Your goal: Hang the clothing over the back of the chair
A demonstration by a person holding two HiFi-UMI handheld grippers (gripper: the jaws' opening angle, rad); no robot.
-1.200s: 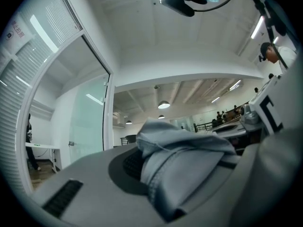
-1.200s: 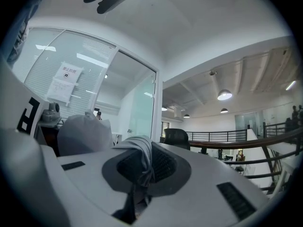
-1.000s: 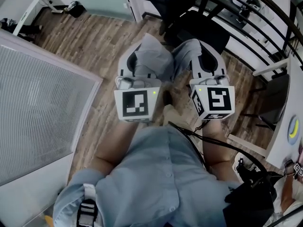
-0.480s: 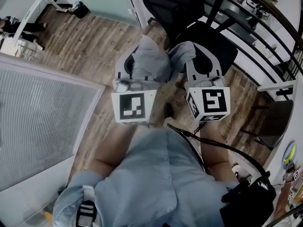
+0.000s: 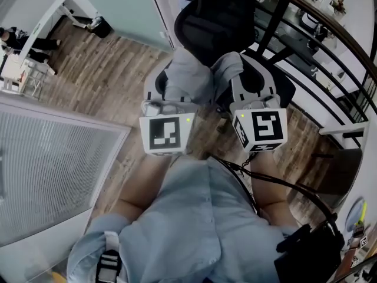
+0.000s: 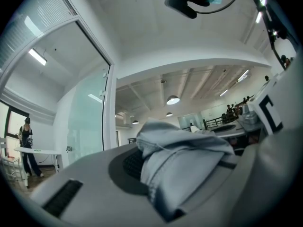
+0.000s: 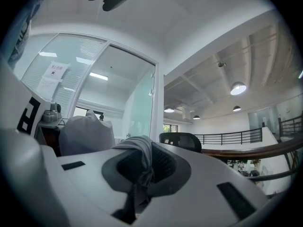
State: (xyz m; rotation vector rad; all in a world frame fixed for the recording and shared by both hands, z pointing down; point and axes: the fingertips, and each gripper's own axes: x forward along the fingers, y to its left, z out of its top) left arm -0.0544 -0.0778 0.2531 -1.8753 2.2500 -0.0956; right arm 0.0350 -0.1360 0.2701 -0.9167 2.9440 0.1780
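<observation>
The clothing point(image 5: 187, 75) hangs bunched between your 2 tools. Your left gripper point(image 5: 168, 90) and right gripper point(image 5: 250, 81) each pinch a fold of it tightly. The black chair point(image 5: 215, 16) back stands just ahead, with a railing point(image 5: 306, 34) to the right.

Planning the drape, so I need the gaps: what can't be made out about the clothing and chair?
- Clothing: type and length; head view, bunched in the left gripper and right gripper, which hide anything hanging below.
- Chair: part of its back; head view, cut off by the upper edge.
- Chair legs: right gripper view, hidden behind the gripper's body.
</observation>
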